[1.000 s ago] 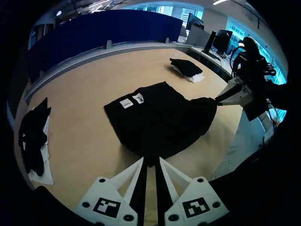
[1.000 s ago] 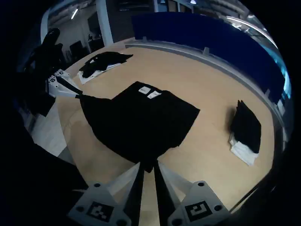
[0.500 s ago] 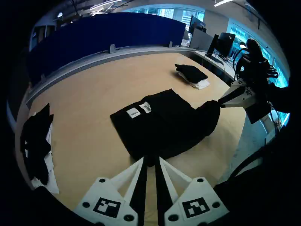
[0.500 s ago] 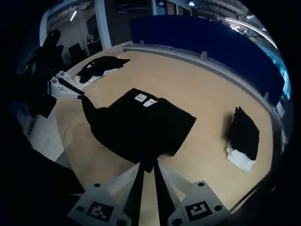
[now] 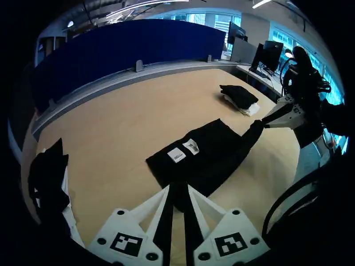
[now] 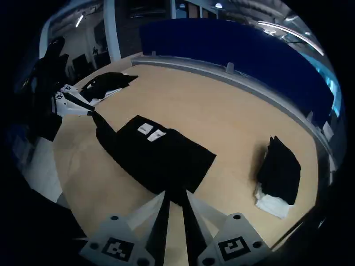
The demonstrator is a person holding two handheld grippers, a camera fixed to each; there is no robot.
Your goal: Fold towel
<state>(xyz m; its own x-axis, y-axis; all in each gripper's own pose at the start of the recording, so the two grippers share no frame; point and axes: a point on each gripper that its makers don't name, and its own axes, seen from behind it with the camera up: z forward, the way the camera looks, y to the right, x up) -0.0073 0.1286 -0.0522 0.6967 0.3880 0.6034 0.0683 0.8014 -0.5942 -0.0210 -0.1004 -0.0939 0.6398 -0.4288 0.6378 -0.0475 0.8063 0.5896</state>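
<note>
Between left claw and right claw, black towel spans, corners pinched.

White tags on the towel are too small to read.

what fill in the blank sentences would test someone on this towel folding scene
The towel on the table is ____ in colour.
The left gripper and the right gripper are each ____ on the towel.
Two small ____ labels lie on top of it.
The partition behind the table is ____.
Missing words: black; shut; white; blue.
</note>
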